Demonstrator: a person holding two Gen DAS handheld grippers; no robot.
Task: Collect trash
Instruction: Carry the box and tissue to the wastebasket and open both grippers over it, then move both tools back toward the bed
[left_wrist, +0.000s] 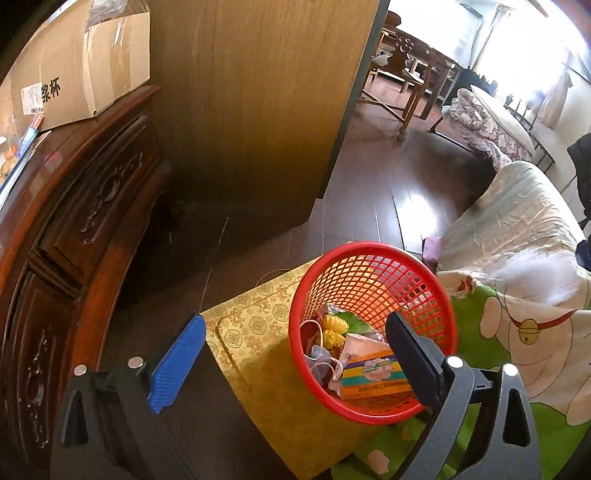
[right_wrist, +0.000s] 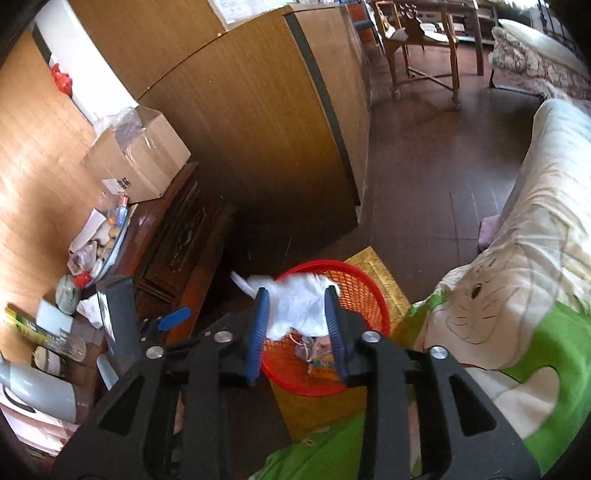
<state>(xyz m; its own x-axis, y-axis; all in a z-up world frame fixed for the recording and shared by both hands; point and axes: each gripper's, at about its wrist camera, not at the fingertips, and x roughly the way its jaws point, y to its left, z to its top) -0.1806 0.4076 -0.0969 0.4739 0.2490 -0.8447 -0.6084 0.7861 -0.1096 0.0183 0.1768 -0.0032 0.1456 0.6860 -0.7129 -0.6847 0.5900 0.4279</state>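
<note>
Right gripper (right_wrist: 297, 317) has its jaws partly apart with a blurry white tissue (right_wrist: 295, 299) between them, right over the red basket (left_wrist: 369, 258). Can't tell if the pads actually touch it. Left gripper (left_wrist: 295, 354) is wide open, empty, at the rim. Basket sits on a yellow box (left_wrist: 258, 332).

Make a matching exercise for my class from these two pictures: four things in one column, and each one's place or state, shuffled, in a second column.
Things:
1. red basket
2. white tissue
3. cardboard box
4. left gripper

Places or states:
A. on top of the carved wooden cabinet
B. standing on a yellow patterned box
C. wide open, nothing between its fingers
D. between the right gripper fingers, above the basket

Pairs: 1-B, 2-D, 3-A, 4-C
</note>
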